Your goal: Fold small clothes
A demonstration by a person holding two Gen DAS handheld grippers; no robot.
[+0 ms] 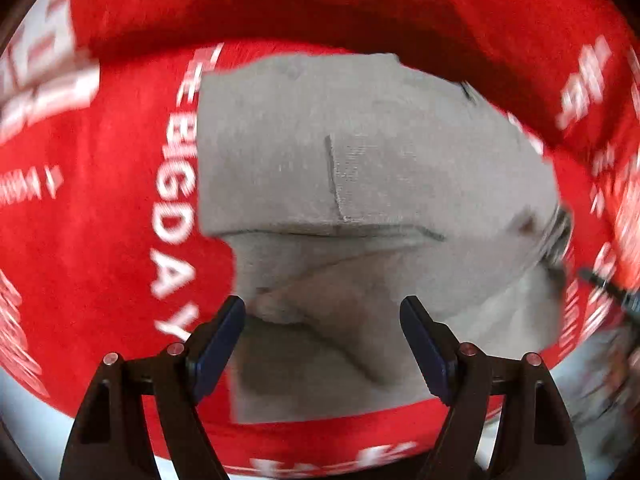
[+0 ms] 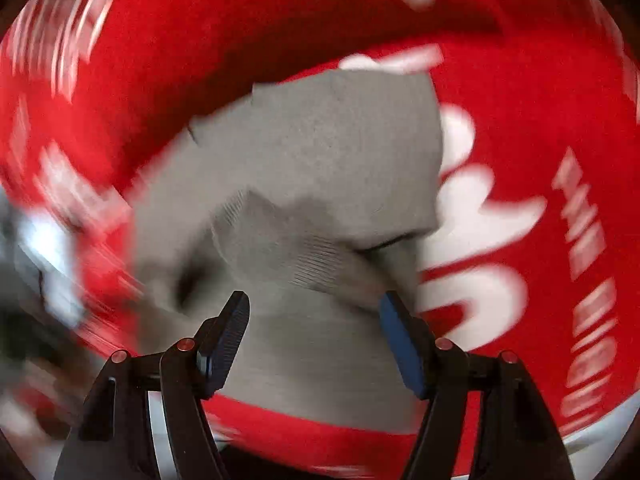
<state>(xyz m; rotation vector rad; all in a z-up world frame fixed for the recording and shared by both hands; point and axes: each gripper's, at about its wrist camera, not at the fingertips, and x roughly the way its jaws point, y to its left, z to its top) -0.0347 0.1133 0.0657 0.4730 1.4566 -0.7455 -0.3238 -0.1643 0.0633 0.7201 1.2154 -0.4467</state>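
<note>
A small grey garment [image 1: 360, 200] lies partly folded on a red cloth, with a folded flap across its near part. It also shows in the right wrist view [image 2: 320, 168], with a ribbed edge bunched near the fingers. My left gripper [image 1: 322, 308] is open just above the garment's near folds, holding nothing. My right gripper [image 2: 314, 304] is open over the garment's near edge, holding nothing. Both views are motion-blurred.
The red cloth [image 1: 100, 200] with white lettering covers the surface all around the garment; it also shows in the right wrist view [image 2: 520, 80]. A raised red fold [image 1: 320, 12] runs along the far side. A dark object [image 1: 612, 284] sits at the right edge.
</note>
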